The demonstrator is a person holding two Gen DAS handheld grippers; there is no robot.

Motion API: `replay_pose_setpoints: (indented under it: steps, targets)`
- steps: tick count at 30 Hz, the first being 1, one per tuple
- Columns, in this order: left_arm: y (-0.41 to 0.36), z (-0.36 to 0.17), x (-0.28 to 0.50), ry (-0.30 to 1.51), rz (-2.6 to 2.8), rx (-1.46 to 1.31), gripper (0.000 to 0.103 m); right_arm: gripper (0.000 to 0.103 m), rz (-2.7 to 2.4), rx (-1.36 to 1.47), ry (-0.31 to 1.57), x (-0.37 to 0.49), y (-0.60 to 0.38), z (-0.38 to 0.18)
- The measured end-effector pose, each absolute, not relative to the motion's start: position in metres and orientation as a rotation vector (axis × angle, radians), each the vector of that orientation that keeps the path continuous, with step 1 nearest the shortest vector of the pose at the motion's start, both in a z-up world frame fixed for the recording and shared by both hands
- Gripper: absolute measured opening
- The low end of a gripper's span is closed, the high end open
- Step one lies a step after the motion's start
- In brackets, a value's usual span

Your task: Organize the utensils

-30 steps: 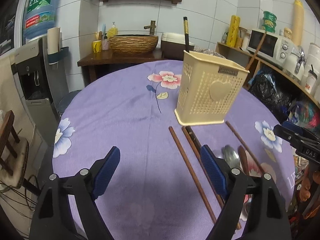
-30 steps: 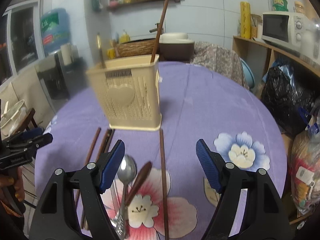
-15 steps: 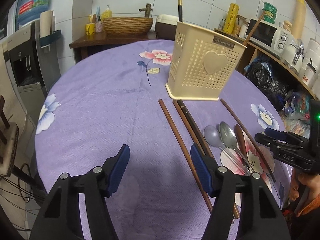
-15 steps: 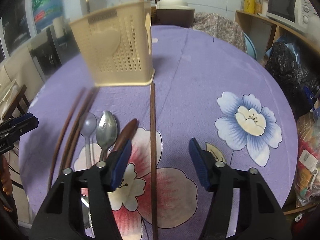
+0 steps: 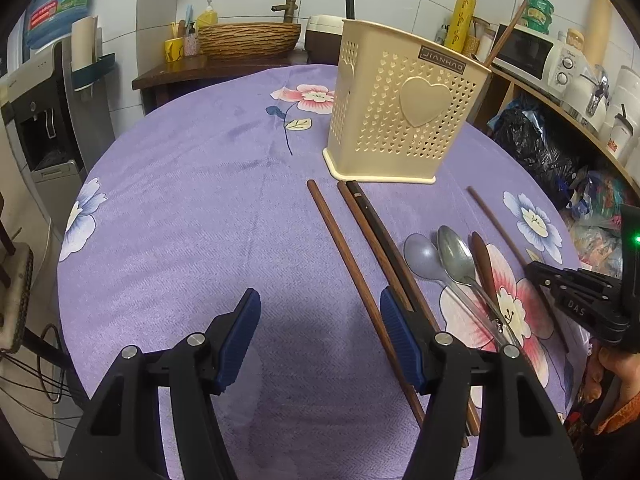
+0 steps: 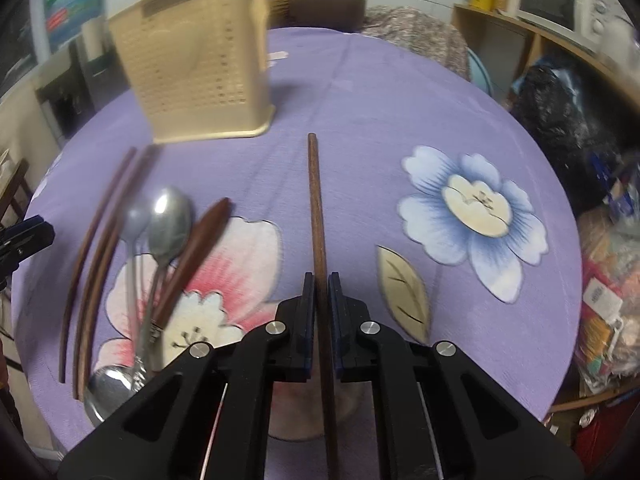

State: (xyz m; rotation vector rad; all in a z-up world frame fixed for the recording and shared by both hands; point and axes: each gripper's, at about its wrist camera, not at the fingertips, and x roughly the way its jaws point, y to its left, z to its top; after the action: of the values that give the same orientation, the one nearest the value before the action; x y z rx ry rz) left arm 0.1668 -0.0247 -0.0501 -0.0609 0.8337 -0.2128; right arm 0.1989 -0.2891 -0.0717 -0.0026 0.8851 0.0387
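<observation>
Right tool clamped on a single chopstick; left tool open above the table.

The right tool (image 6: 319,280) has just closed its jaws onto the lone brown chopstick (image 6: 316,200), which lies on the purple table (image 6: 360,100) pointing toward the cream utensil holder (image 6: 192,64). The left tool (image 5: 316,316) stands open and empty beside three chopsticks (image 5: 348,248). Spoons (image 5: 452,256) lie between the two groups.
</observation>
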Motion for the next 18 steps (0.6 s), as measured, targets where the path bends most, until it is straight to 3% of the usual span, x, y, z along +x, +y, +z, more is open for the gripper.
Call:
replay_pose_setpoints:
  steps: [9, 11, 14, 18]
  targets:
    - [-0.053, -0.066, 0.172, 0.891, -0.226, 0.009, 0.058, 0.010, 0.018, 0.007, 0.880, 0.188, -0.294, -0.072]
    - [-0.059, -0.069, 0.171, 0.897, -0.226, 0.027, 0.057, 0.018, 0.024, 0.021, 0.879, 0.189, -0.293, -0.072]
    - [-0.067, -0.071, 0.169, 0.873, -0.184, 0.102, 0.044, 0.036, 0.016, 0.023, 0.872, 0.189, -0.292, -0.072]
    - [-0.062, -0.070, 0.169, 0.876, -0.218, 0.122, 0.018, 0.043, 0.013, 0.026, 0.863, 0.188, -0.294, -0.069]
